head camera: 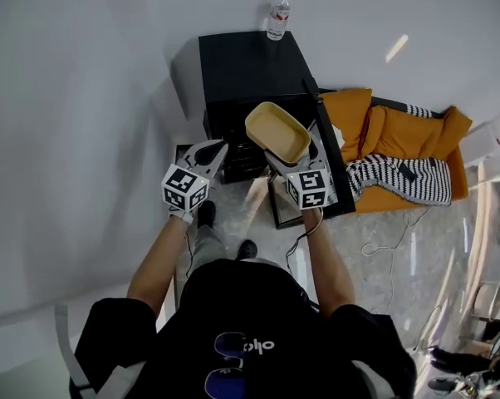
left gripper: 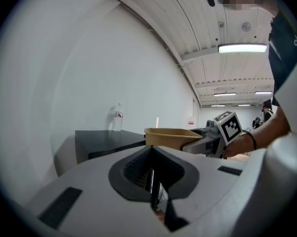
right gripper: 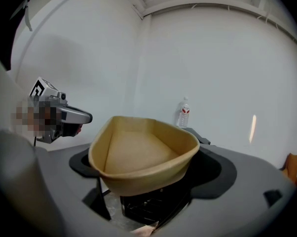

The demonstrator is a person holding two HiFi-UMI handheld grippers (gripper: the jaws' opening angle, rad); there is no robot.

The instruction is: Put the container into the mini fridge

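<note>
The right gripper (head camera: 276,158) clamps the near rim of a tan container (head camera: 277,131). It is empty, smooth, round-cornered, perhaps plastic, and just ahead of the jaws, before the boxy black mini fridge (head camera: 246,65). The left gripper (head camera: 216,150) is pressed closed on nothing.

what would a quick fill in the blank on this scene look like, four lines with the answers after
1. The right gripper is shut on the tan container, which is ____ inside.
2. The left gripper has its jaws together and holds ____.
3. The water bottle stands ____ the black mini fridge.
4. The fridge door stands ____.
Missing words: empty; nothing; on; open
</note>
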